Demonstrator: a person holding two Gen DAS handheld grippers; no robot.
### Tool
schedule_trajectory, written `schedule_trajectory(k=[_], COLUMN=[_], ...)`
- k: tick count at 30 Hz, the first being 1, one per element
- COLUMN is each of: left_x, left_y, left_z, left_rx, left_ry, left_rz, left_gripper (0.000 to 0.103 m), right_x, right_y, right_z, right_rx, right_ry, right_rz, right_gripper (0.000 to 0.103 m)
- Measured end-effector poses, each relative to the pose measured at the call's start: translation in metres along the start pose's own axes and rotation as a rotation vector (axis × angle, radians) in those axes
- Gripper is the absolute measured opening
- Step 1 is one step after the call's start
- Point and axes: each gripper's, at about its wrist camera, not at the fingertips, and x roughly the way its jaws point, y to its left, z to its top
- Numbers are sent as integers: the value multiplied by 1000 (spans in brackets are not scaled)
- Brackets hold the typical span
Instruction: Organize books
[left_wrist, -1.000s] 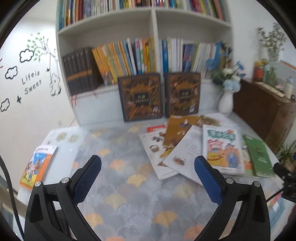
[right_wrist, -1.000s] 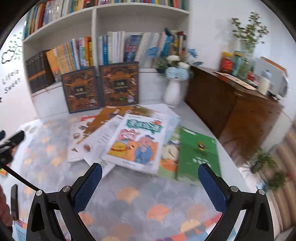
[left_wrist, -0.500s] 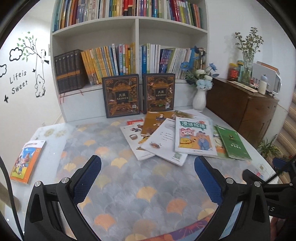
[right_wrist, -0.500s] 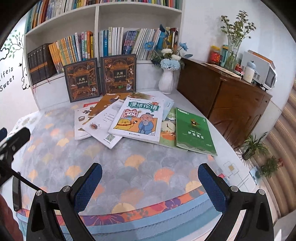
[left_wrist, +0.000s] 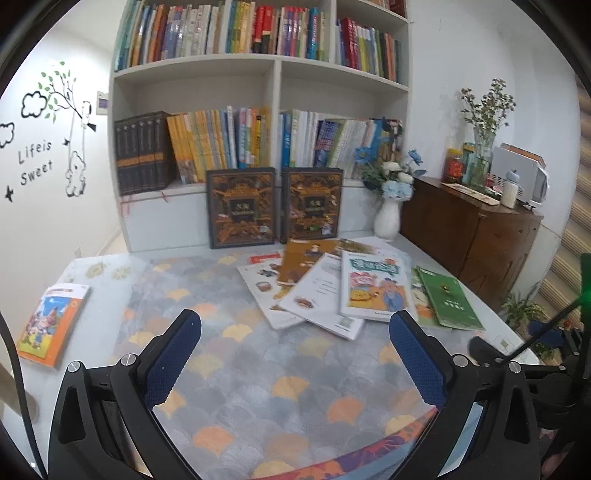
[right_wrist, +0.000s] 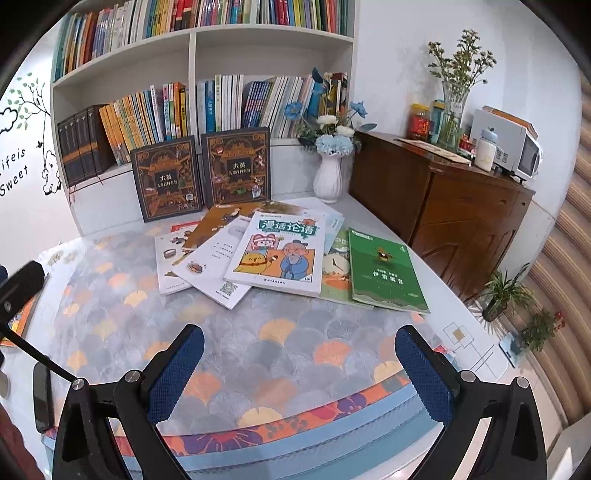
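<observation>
Judging that no book is taken yet, I hold the left gripper (left_wrist: 295, 345) and right gripper (right_wrist: 300, 363) spread and empty above the surface (right_wrist: 258, 343), so next I must reach forward to the loose books (right_wrist: 280, 254) fanned near its far side.

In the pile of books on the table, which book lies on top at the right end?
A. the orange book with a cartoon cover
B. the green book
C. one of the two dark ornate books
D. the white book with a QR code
B: the green book lies flat at the pile's right end, overlapping the book beside it, with nothing on it.
</observation>
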Motion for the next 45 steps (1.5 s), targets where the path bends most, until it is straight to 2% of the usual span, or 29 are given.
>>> schedule_trajectory(k=[6,11,17,21,23,25,31,33,35,37,40,45], left_x=[1,11,15,25,29,31,42,46,49,51,53,66], left_y=[30,35,23,17,19,23,33,34,34,32,33,42], left_z=[6,1,0,0,-1,-3,-6,-6,-6,-7,-12,-23], left_rx=[-46,-76,-30,22,22,12,-24,-39,-37,-27,-30,-113], left_ry=[6,35,52,85,99,116,151,153,152,155,162,219], left_rz=[57,67,81,116,129,135,159,152,155,159,159,109], left_gripper=[102,102,102,102,102,102,102,102,102,102,102,102], right_x=[12,34,120,200,225,245,258,259,260,260,260,262], right_y=[4,3,1,7,11,16,30,22,10,9,16,14], right_z=[0,-6,-23,-37,-41,-40,-33,-38,-41,-40,-41,-41], right_rx=[0,-33,-96,-96,-95,-120,-216,-127,-47,-41,-69,-59], right_ry=[22,45,88,256,303,311,221,209,229,225,225,227], right_rz=[24,16,3,67,66,54,44,64,124,135,104,115], right_gripper=[103,103,103,103,103,103,103,103,103,103,103,103])
